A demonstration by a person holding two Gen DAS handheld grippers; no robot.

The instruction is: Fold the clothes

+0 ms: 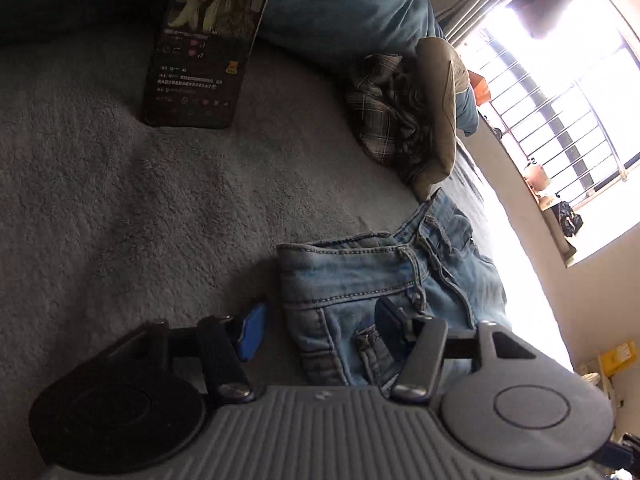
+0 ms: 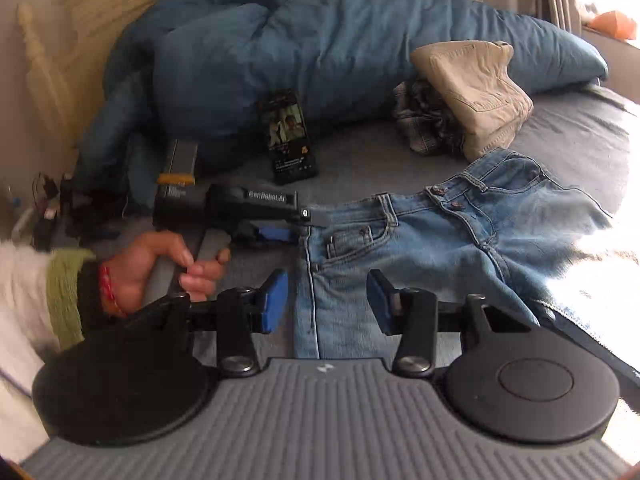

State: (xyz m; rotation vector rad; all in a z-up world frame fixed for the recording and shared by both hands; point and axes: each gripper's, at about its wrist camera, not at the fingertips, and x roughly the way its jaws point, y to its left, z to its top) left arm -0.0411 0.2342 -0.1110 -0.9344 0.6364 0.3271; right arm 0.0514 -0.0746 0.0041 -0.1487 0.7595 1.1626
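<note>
On the grey bed [image 2: 352, 160] I count one pair of jeans [image 2: 440, 232] between my right gripper's [image 2: 327, 300] parted jaws, my left gripper's [image 1: 320, 326] jaws spread around its waistband.

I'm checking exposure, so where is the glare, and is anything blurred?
Left wrist view: the window is blown out, leaving the bed dim. Right wrist view: glare washes over the jeans at right; the sleeve is blurred.

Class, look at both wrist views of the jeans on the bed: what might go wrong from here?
1. The left gripper, open at the jeans' waistband corner, may pinch only one layer.
2. The phone propped nearby could be toppled by dragged fabric.
3. The beige trousers crowd the folding space.
</note>
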